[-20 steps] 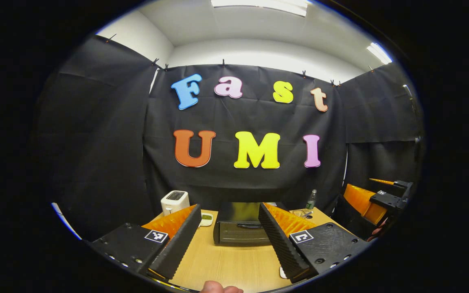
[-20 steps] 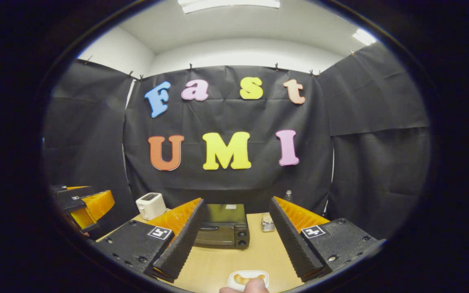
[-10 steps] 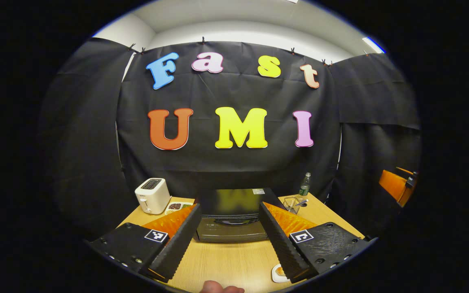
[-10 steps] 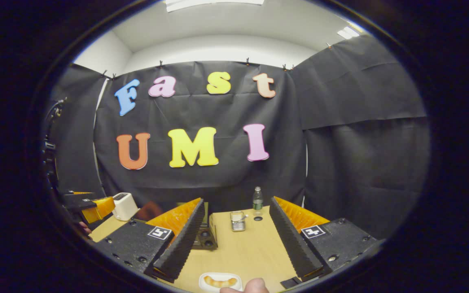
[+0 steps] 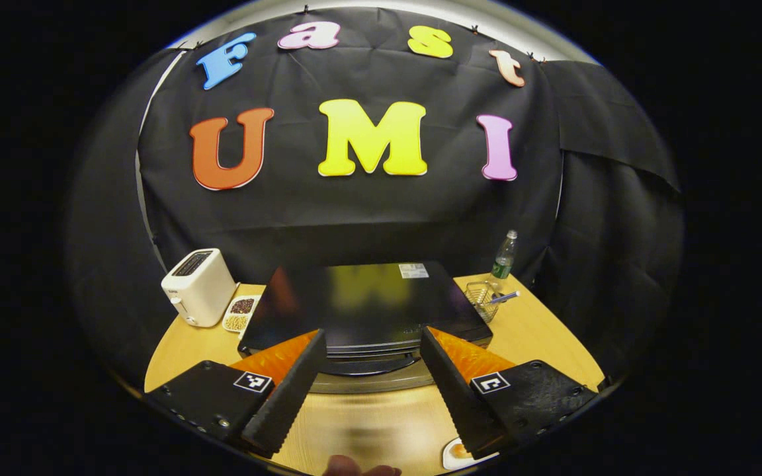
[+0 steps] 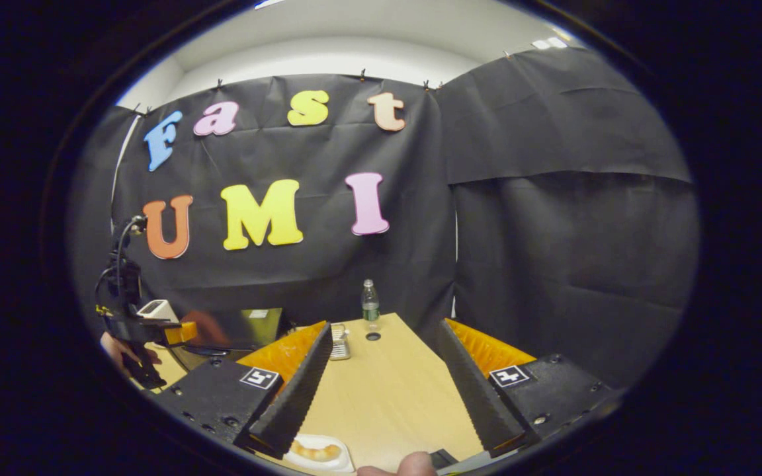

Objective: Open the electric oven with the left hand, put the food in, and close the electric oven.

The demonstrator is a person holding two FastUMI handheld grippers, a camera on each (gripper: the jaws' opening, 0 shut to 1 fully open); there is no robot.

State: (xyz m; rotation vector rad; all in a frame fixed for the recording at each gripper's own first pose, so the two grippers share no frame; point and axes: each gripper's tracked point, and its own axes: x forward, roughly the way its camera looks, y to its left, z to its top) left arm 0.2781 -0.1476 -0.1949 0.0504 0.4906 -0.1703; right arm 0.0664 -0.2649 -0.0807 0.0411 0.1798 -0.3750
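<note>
The black electric oven [image 5: 361, 304] stands in the middle of the wooden table [image 5: 540, 344], its door shut, its curved handle [image 5: 368, 365] facing me. My left gripper [image 5: 371, 330] is open just above the handle, one finger to each side, nothing between them. A white plate of golden food [image 5: 457, 453] lies at the lower right of the left gripper view. In the right gripper view the same plate [image 6: 315, 453] sits near my open right gripper [image 6: 384, 327], beside its left finger. Far left there, the left gripper [image 6: 179, 332] hovers at the oven [image 6: 249, 327].
A white toaster [image 5: 199, 287] and a small dish of beans [image 5: 241, 314] stand left of the oven. A wire basket [image 5: 483, 297] and a plastic bottle [image 5: 503, 254] stand to its right. Black cloth walls close in behind the table.
My left gripper has moved forward and down, so the oven now looms right under its fingers. The right gripper has swung rightward, and the oven has slid to the left of its view.
</note>
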